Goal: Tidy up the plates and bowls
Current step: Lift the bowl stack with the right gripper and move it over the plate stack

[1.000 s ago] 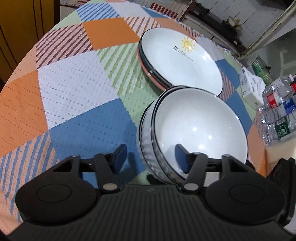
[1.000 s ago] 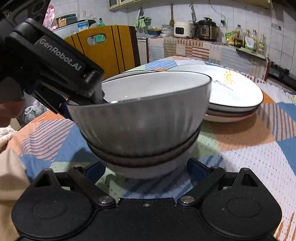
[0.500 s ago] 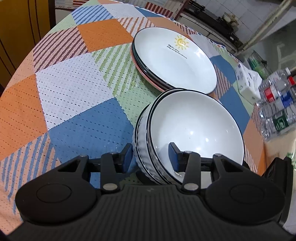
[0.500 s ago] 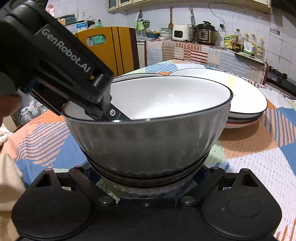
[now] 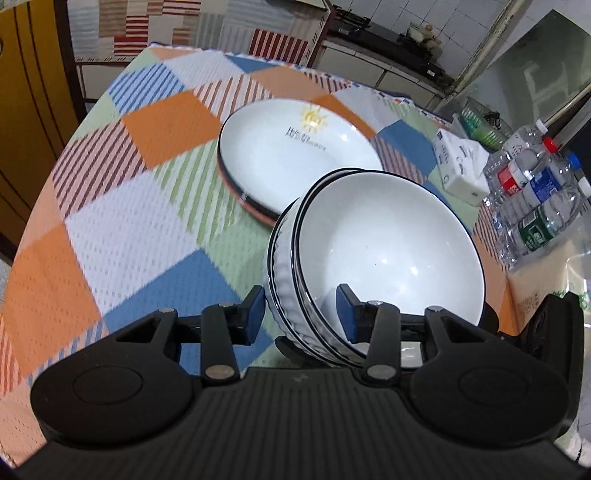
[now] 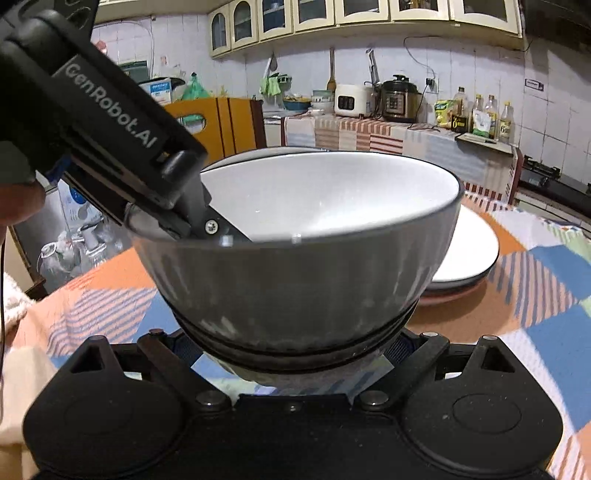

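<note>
the stacked bowls (image 6: 295, 280) hide the right tool's (image 6: 291, 349) fingertips; the plate's (image 5: 295, 155) printed lettering is illegible.

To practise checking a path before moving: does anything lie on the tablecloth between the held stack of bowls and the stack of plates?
Nothing visible does. Only bare tablecloth shows between the stacked bowls and the plates. The tissue pack and bottles sit off to one side.

You're in a home kitchen: white tiled walls, cream wall cabinets (image 6: 365, 14), a rice cooker (image 6: 351, 100) and pressure cooker (image 6: 400, 99) on a cloth-draped counter, oil bottles (image 6: 480, 120) on a shelf. Patchwork tablecloth (image 5: 122, 229) covers the desk; water bottles (image 5: 539, 199) stand beside it.
</note>
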{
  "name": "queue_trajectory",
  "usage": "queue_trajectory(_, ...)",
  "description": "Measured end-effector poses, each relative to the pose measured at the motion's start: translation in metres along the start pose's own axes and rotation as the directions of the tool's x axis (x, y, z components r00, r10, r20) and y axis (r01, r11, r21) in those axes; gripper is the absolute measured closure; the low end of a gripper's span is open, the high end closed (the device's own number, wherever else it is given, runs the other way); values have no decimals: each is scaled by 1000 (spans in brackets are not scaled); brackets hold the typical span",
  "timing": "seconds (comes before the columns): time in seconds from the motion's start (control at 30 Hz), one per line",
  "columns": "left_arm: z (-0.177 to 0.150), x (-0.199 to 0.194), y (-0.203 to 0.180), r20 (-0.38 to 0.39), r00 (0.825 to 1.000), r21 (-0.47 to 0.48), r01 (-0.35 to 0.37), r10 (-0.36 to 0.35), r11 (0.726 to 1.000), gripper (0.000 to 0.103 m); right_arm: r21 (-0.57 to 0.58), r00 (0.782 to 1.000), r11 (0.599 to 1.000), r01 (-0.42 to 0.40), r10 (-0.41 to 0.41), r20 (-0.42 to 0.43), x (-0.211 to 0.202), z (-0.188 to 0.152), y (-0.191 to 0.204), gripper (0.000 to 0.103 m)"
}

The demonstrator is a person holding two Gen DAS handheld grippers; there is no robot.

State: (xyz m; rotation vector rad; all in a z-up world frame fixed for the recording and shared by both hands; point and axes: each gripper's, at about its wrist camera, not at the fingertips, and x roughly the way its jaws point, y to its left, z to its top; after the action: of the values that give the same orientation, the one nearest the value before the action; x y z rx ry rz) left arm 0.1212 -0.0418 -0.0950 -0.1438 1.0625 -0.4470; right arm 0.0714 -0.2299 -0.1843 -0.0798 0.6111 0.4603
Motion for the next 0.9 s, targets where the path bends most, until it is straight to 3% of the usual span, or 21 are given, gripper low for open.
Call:
queue_trajectory(0.53,70,12,4,-4,1000,17,21,-21,1000,63,-66,996,996,58,-53,67,19,39,-18,6)
queue_trajectory(0.73,96,37,4,-27,1000,34,6,-5,999,63,-64,998,996,64,-63,22,40,52,-35,6)
queue_trajectory(0.9,111,58,10,-34,999,-5,16,-16,1000,63,-80,998,996,42,-45,-33,59,62,-52,6)
